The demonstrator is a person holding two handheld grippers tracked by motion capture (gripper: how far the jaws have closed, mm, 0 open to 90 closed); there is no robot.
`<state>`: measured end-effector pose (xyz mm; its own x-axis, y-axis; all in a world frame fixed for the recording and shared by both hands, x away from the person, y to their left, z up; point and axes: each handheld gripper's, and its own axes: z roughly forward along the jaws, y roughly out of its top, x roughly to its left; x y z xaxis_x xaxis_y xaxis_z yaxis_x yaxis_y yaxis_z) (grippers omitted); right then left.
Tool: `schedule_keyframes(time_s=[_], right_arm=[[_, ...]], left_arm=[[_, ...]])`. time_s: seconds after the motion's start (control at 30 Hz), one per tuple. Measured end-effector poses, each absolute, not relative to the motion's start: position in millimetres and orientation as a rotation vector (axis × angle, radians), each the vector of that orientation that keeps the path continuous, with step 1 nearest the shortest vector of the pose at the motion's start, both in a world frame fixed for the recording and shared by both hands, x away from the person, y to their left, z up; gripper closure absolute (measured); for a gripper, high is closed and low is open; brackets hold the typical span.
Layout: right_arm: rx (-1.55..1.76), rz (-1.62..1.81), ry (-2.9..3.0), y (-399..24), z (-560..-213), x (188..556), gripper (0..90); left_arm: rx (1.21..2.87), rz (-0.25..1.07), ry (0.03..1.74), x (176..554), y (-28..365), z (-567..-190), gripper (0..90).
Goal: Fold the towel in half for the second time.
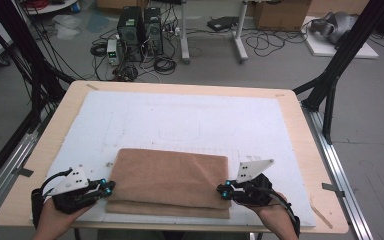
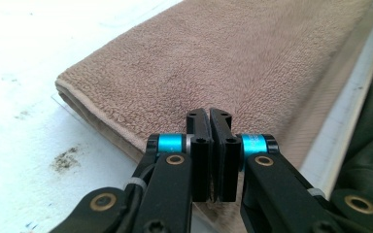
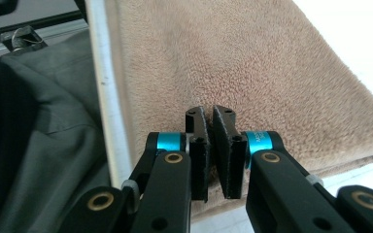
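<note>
— White counter (image 1: 190,120), cables on the floor behind. Our towel (image 1: 170,175) lies folded at its near edge.
— Left tongs (image 1: 107,189) and right tongs (image 1: 223,191) look pressed together on the towel's near corners.
— If one layer slips as we lift, the fold skews.

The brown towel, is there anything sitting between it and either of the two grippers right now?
Nothing visible. The left gripper sits right at the left end of the folded brown towel and the right gripper right at its right end. Both gripper views show the jaws closed with towel pile directly beyond them; whether they pinch cloth is unclear.
</note>
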<state>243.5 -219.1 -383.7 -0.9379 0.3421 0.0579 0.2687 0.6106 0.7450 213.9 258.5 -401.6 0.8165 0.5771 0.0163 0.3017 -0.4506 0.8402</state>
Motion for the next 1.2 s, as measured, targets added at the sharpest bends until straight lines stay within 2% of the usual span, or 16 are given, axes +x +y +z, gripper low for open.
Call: schedule_keyframes(time_s=[0.17, 0.23, 0.43, 0.67, 0.77, 0.87, 1.03, 1.2], right_arm=[[0.5, 1.204, 2.84, -218.9, -394.9, 235.7, 82.9], [0.516, 1.205, 2.842, -219.7, -401.9, 236.0, 77.3], [0.597, 1.295, 2.746, -226.2, -399.3, 248.5, 69.4], [0.702, 1.294, 2.654, -226.6, -399.0, 277.7, 57.7], [0.741, 1.265, 2.627, -224.8, -401.4, 291.8, 52.9], [0.769, 1.243, 2.594, -225.0, -404.3, 306.7, 47.4], [0.853, 1.21, 2.575, -228.4, -410.8, 333.3, 37.8], [0.922, 1.18, 2.613, -227.4, -424.6, 351.6, 32.1]], left_arm=[[2.123, 0.282, 0.645, 208.8, 256.5, -415.0, 84.2], [2.117, 0.289, 0.664, 208.8, 257.6, -419.8, 75.5], [2.068, 0.334, 0.688, 221.0, 260.4, -415.3, 67.4], [2.047, 0.395, 0.697, 254.5, 251.3, -409.1, 62.0], [2.025, 0.421, 0.743, 270.2, 251.2, -410.0, 57.3], [1.996, 0.439, 0.791, 291.4, 252.8, -409.5, 57.3], [1.991, 0.433, 0.868, 324.3, 250.8, -412.1, 52.7], [2.054, 0.339, 0.937, 347.0, 243.9, -431.6, 44.2]])
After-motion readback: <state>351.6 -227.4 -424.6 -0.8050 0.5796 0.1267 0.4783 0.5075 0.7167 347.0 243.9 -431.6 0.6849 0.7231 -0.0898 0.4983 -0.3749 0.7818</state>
